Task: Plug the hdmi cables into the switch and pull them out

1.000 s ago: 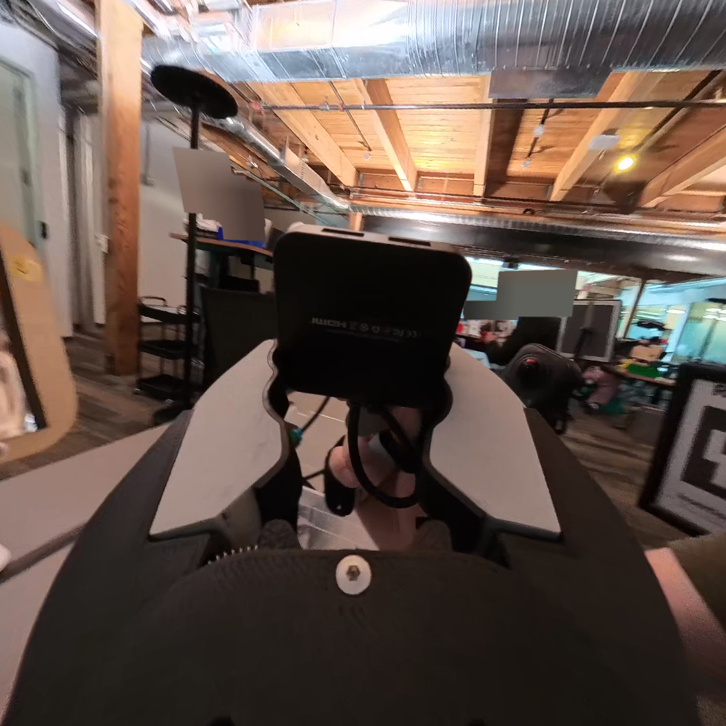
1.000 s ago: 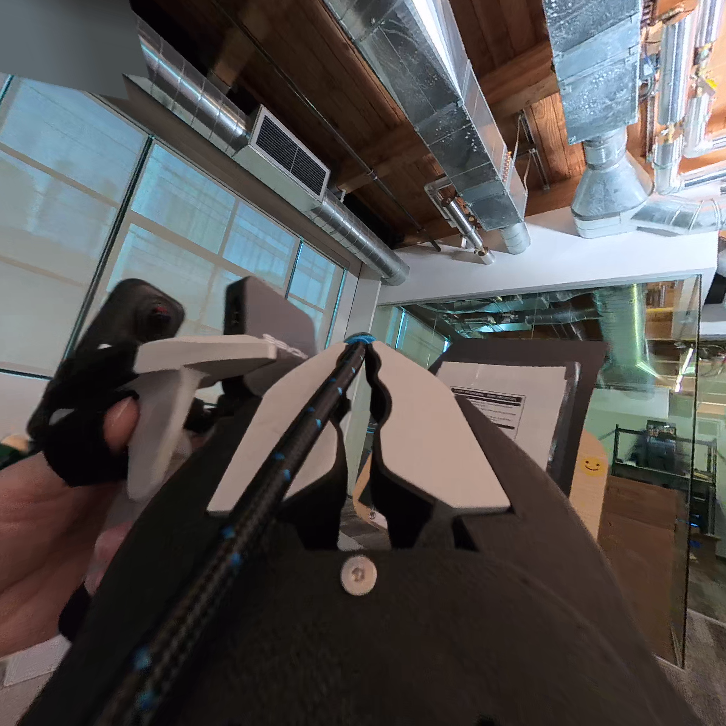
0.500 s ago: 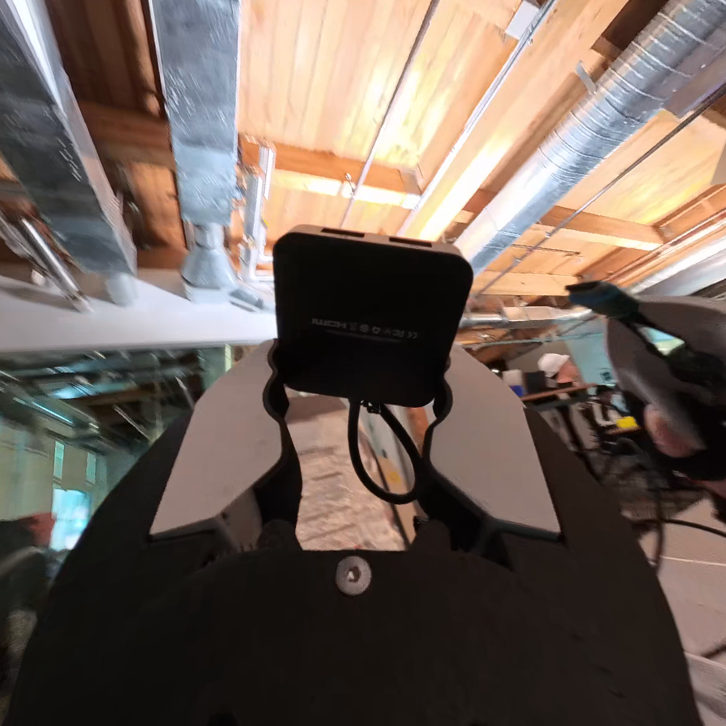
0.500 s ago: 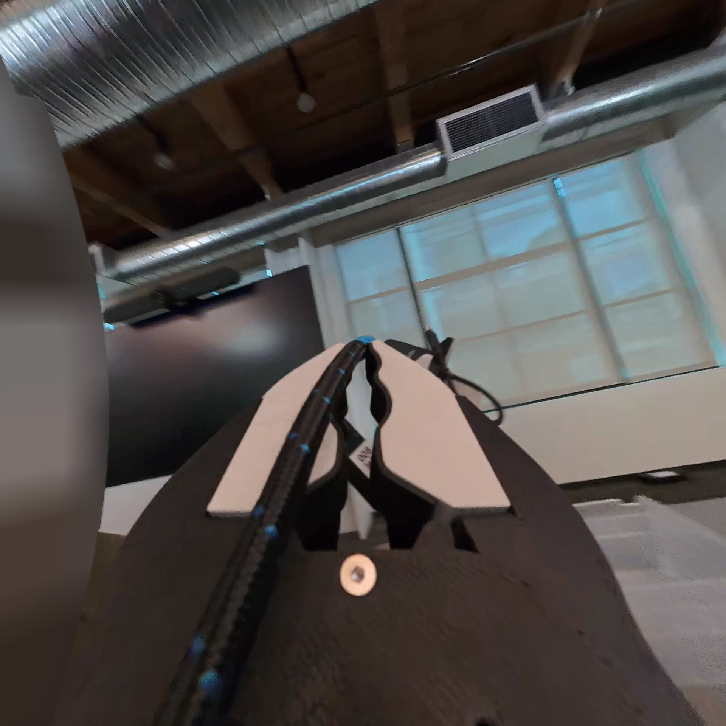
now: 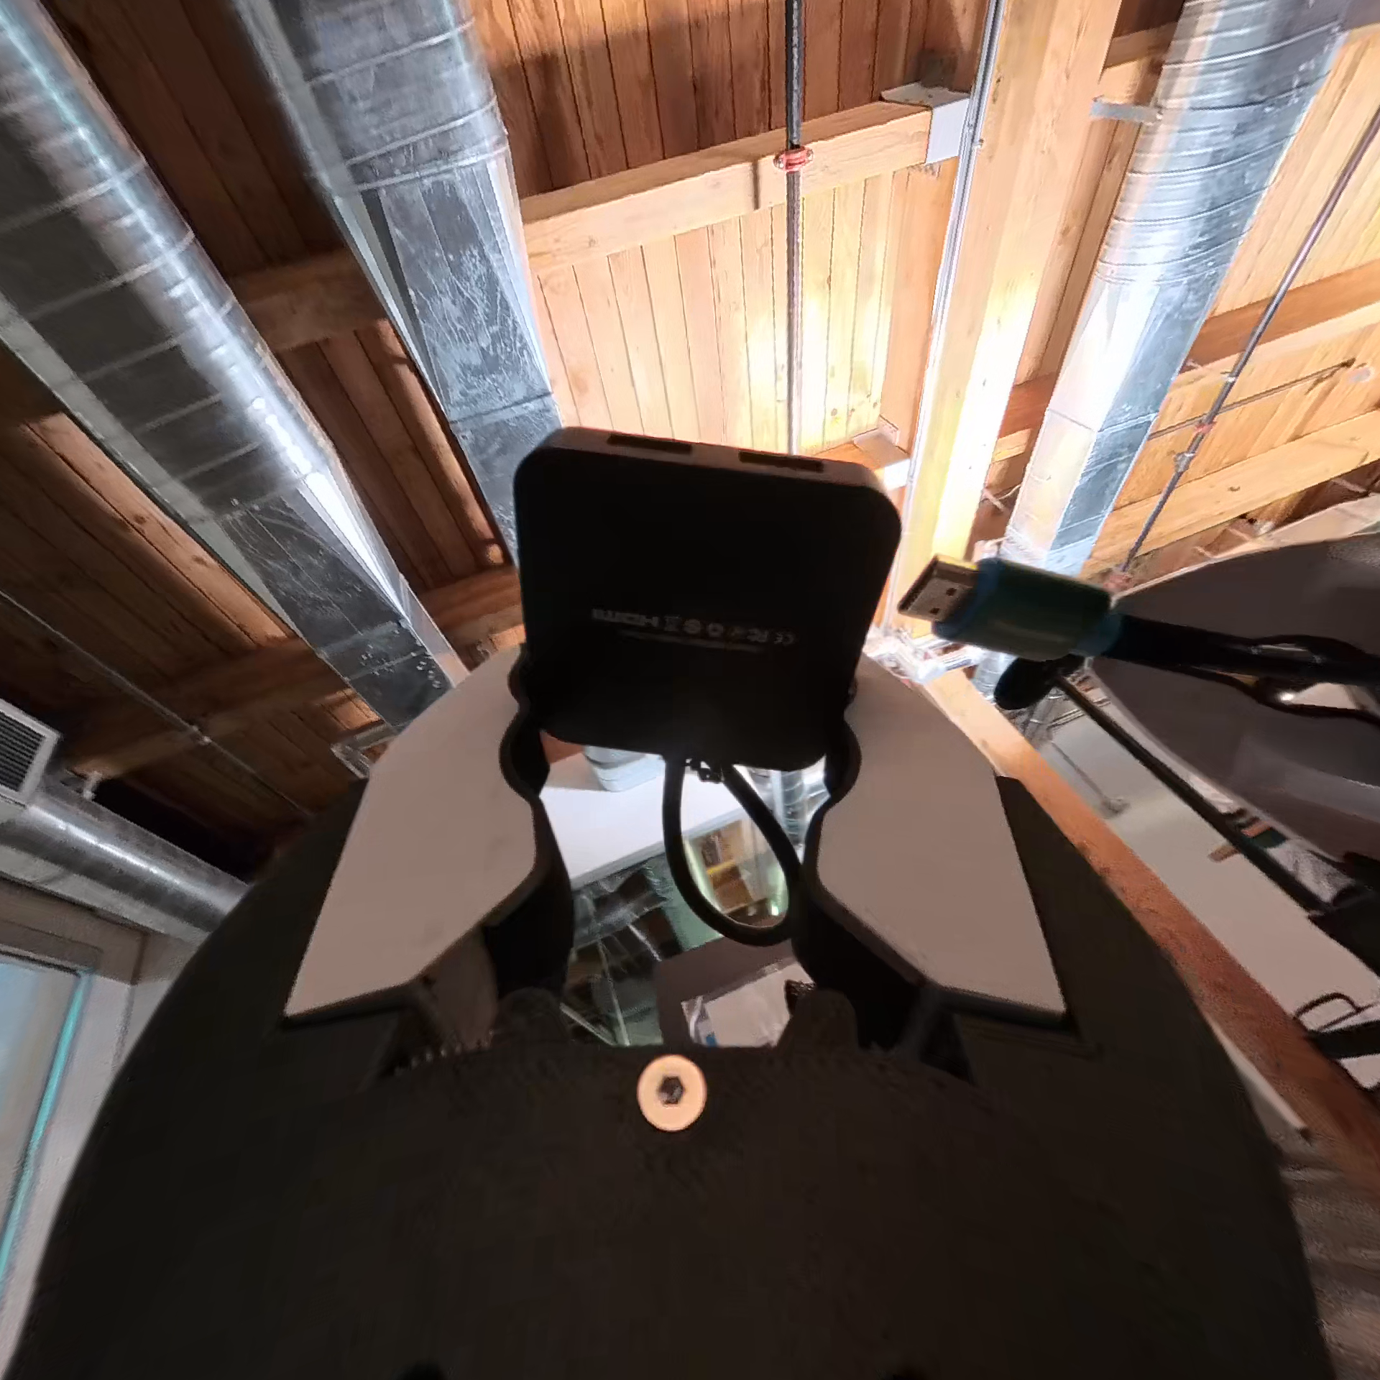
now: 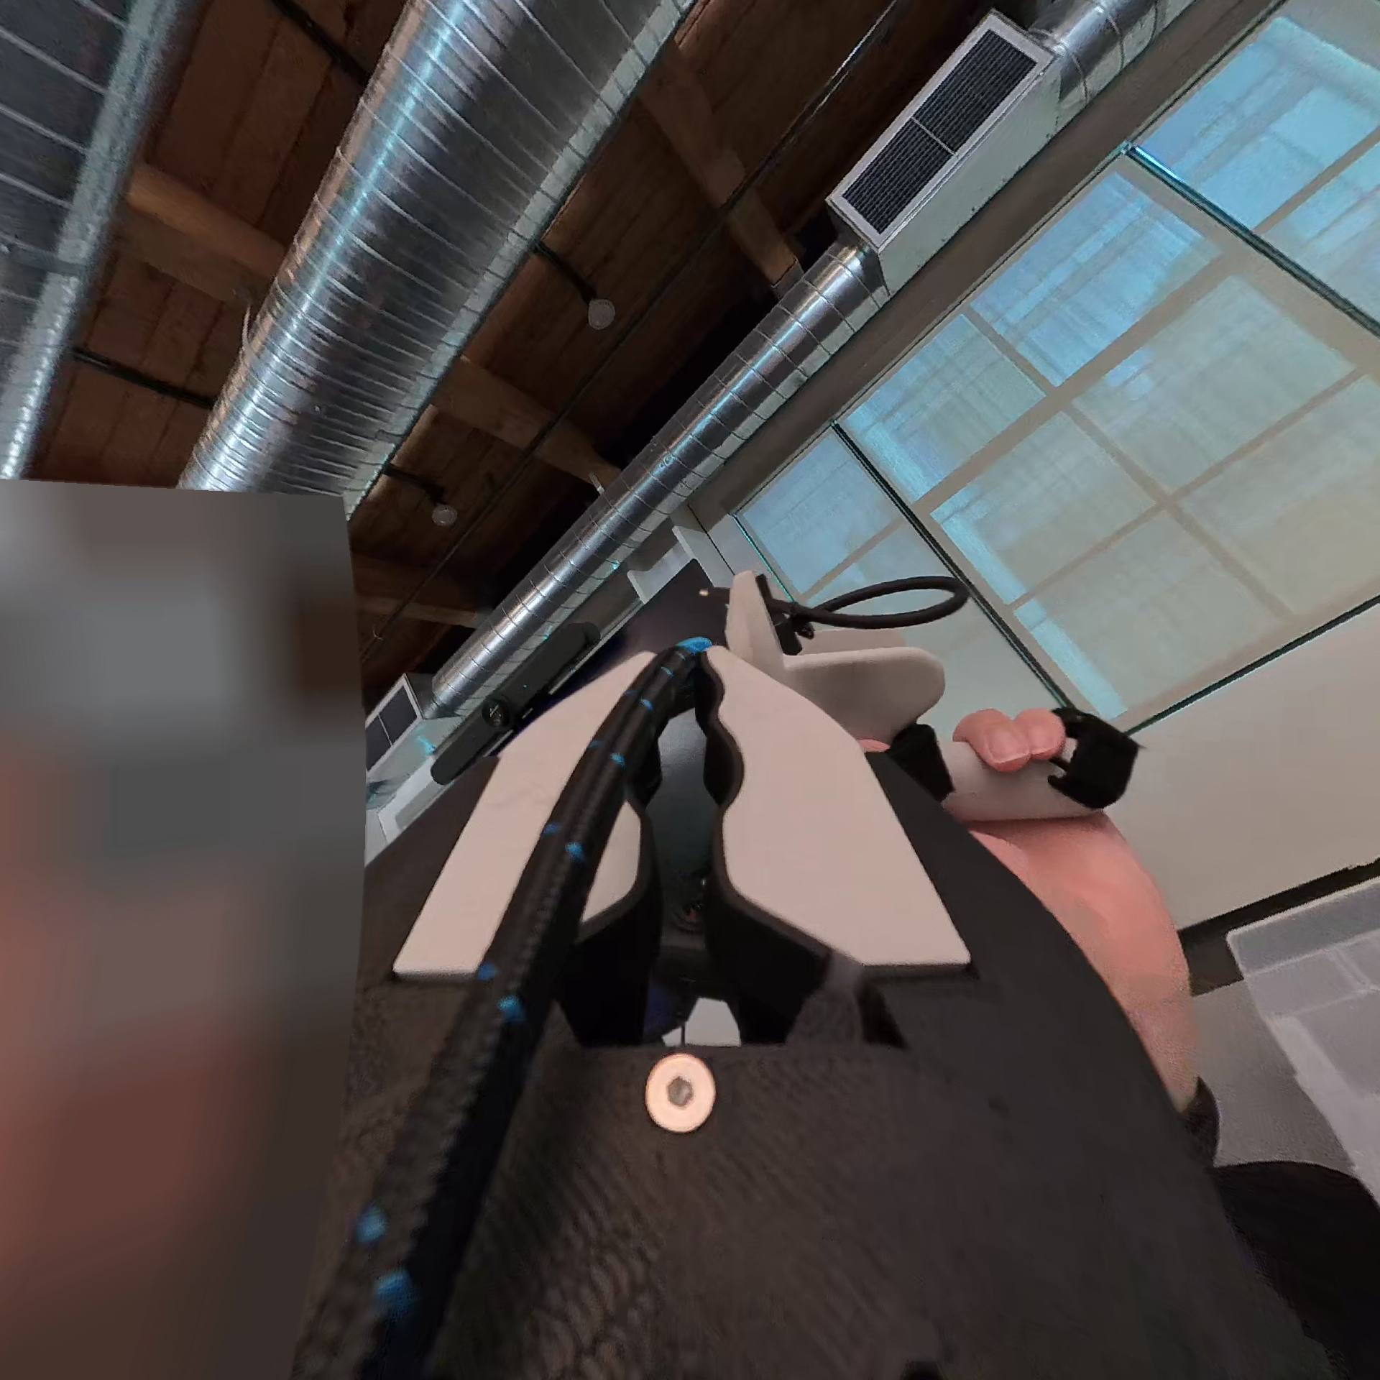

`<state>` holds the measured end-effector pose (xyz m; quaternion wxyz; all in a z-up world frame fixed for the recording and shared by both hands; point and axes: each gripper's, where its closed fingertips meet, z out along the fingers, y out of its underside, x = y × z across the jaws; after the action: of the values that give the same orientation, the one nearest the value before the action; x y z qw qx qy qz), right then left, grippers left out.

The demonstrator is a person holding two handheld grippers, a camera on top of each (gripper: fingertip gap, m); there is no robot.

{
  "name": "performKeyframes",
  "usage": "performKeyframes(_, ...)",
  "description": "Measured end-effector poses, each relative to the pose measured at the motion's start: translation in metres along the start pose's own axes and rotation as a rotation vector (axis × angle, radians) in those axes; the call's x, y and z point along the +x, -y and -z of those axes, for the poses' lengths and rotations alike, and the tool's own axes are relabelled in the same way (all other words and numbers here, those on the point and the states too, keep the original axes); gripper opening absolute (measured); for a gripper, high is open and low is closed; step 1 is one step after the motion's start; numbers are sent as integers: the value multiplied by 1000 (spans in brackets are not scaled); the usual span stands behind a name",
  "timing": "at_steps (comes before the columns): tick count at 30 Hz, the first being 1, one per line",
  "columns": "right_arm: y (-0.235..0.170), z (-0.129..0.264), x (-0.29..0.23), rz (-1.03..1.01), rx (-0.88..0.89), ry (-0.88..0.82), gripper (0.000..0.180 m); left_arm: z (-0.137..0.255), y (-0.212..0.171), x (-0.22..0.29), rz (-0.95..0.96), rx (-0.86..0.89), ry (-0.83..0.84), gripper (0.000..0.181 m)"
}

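My left gripper [image 5: 683, 717] is shut on the lower edge of a black square HDMI switch [image 5: 702, 620] and holds it up toward the ceiling. Two empty ports [image 5: 648, 448] show on its top edge, and a short black cable loop [image 5: 728, 859] hangs under it. My right gripper [image 6: 698, 657] is shut on a black braided HDMI cable [image 6: 567, 844] with blue flecks, just behind its blue plug [image 5: 1001, 605]. The plug's metal tip points at the switch's right side, a small gap away, not inserted. The left gripper [image 6: 844, 657] also shows in the right wrist view, behind the right gripper's tips.
Both cameras look up at a wooden ceiling with silver ducts [image 5: 187, 314] and pipes. Large windows [image 6: 1120, 418] and a vent [image 6: 941, 119] show in the right wrist view. A person's gloved hand [image 6: 1008, 747] holds the left gripper.
Both grippers have tilted up from the room toward the ceiling. The right gripper with the blue plug has come in close to the switch's right side. Both grips are unchanged.
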<state>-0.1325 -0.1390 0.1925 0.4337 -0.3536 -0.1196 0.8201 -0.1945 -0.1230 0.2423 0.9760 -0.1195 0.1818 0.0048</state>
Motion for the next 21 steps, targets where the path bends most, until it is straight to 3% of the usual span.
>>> performKeyframes(21, -15, 1, 11, -177, 33, -46, 7, 3, 10, 2, -113, 49, 43, 72)
